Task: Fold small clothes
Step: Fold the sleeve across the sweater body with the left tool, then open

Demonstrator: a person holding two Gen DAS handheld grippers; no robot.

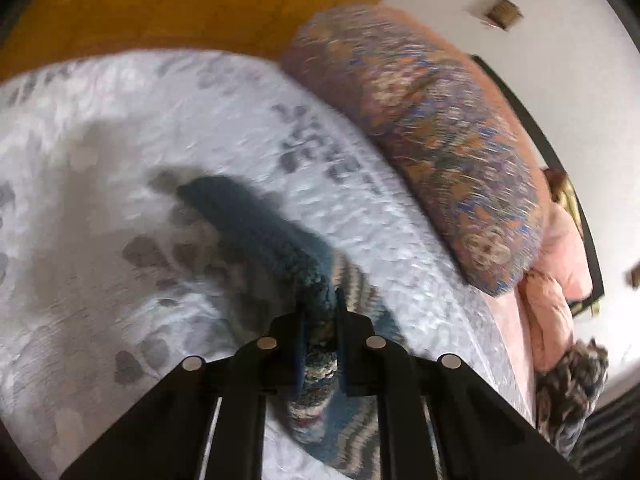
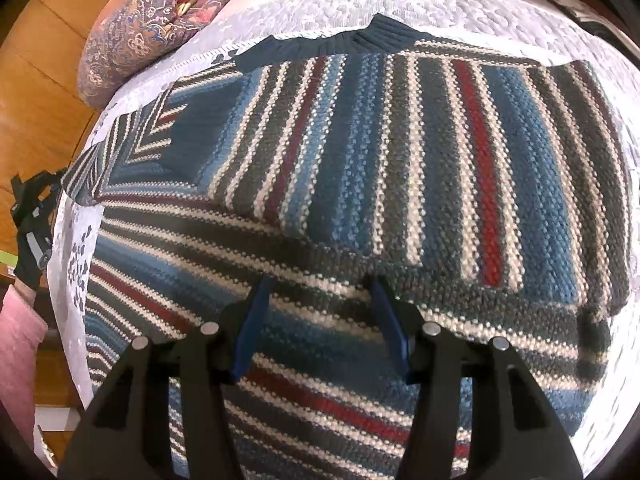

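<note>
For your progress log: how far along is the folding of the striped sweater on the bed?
Done: one part of the striped sweater already lies folded over the rest, its stripes running crosswise. In hand: the left tool is shut on a bunched knit edge above the white bedspread; the right tool hovers open at the folded edge. Left: the remaining folds, since the sweater is still spread wide.

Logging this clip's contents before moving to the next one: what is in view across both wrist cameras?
striped sweater: one, blue, grey, white and red knit, spread partly folded on the bed
bedcover: one, white with grey pattern, under the sweater
patterned pillow: one, purple and orange, at the bed's edge
pink bedding: one, beside the pillow
wooden floor: orange-brown
left gripper: black, shut on a sweater fold
right gripper: black, blue pads, open over the sweater
</note>
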